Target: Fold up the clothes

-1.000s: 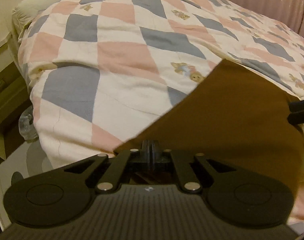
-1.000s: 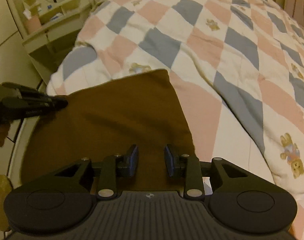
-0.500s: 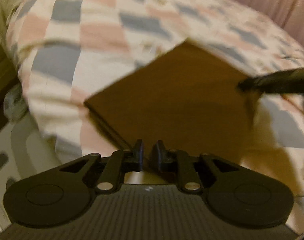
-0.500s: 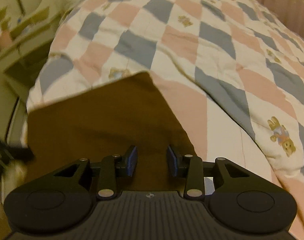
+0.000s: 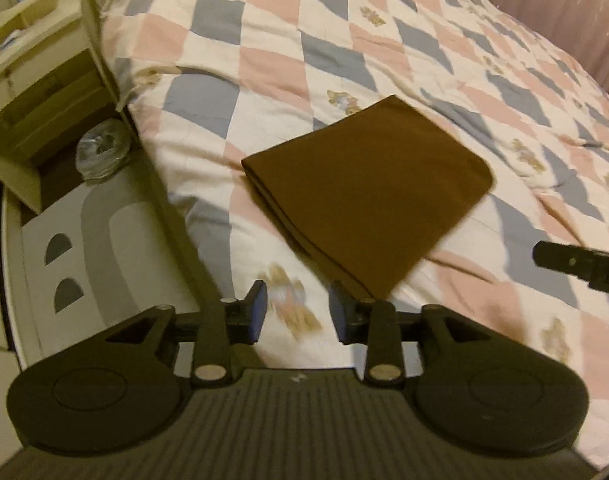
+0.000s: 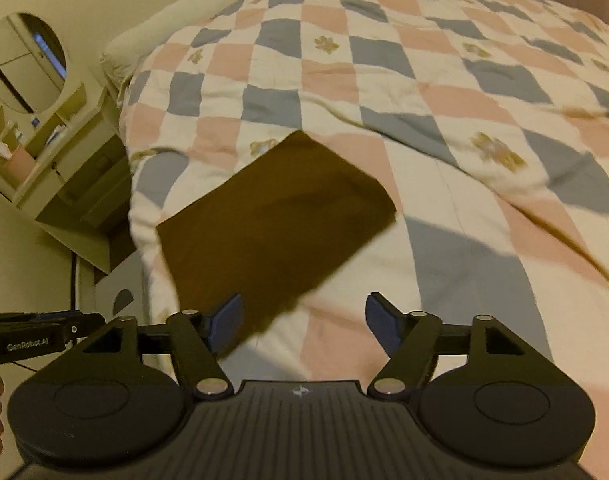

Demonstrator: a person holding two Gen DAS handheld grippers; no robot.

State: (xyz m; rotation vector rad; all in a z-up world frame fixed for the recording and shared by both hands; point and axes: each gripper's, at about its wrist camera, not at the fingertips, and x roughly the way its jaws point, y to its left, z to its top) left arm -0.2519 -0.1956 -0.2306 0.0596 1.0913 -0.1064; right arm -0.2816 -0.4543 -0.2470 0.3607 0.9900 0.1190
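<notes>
The brown garment (image 5: pixel 368 192) lies folded into a flat rectangle on my checkered quilt (image 5: pixel 264 40), near the bed's edge. My left gripper (image 5: pixel 298 310) hangs above the quilt just short of it, jaws parted and empty; my right gripper (image 6: pixel 304 320) gapes wider, also holding nothing.

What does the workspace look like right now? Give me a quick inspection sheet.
Surface: bed with a checked quilt, rumpled toward the right.
Job's things: brown cloth folded into a flat rectangle, lying on the quilt near the bed's edge.
Clutter: clear bag on the floor beside the bed.
Grippers: left gripper open, holding nothing; right gripper open, holding nothing; both short of the cloth.
Cables: nothing seen.
Surroundings: shelf unit with a round mirror, pillow, grey mat.
</notes>
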